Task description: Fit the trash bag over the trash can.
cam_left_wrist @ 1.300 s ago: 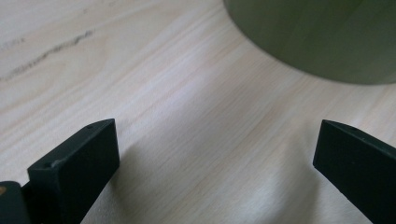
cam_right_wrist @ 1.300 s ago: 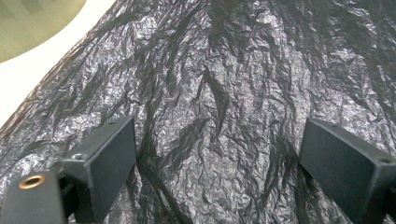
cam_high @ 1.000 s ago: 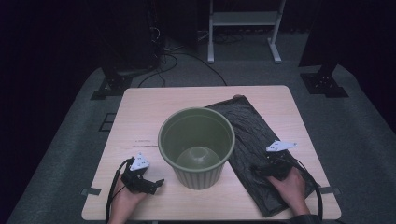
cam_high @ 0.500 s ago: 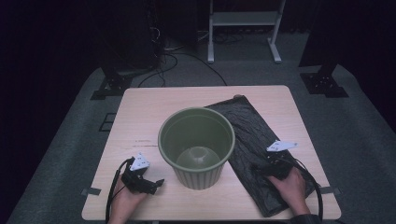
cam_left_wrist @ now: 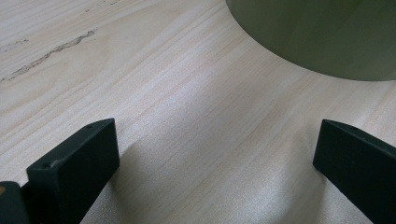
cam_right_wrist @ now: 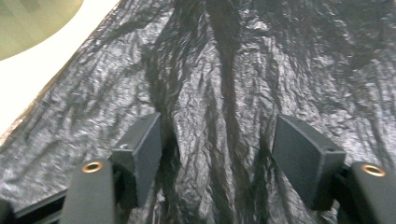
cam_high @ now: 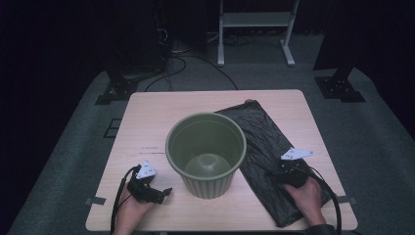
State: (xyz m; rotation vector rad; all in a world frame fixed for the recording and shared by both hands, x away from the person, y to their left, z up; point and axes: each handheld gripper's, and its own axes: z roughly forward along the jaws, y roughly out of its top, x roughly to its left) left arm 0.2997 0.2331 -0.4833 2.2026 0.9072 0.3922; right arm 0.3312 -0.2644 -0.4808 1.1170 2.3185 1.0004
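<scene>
Starting on my left: the left gripper (cam_high: 155, 192) sits on the wooden table (cam_high: 147, 127) near the front edge, just beside the green pot (cam_high: 206, 152) but not touching it; in the left gripper view its jaws are spread wide with nothing but bare wood between them, and the pot's curved wall (cam_left_wrist: 322, 37) shows up top.

The pot stands upright in the middle of the table; over in the high view its right side overlaps the edge of the black plastic bag (cam_high: 259, 142), which lies flat and crinkled on the right half of the table, running from the far edge down to the near one.

On the right, the right gripper (cam_high: 279, 175) is down on the bag, my hand (cam_high: 306, 193) behind it; its jaws have just been closing in, and in the right gripper view a raised wrinkle of the bag (cam_right_wrist: 219, 154) sits between them; they're still apart, pads not yet squeezing the plastic as far as I can see.
</scene>
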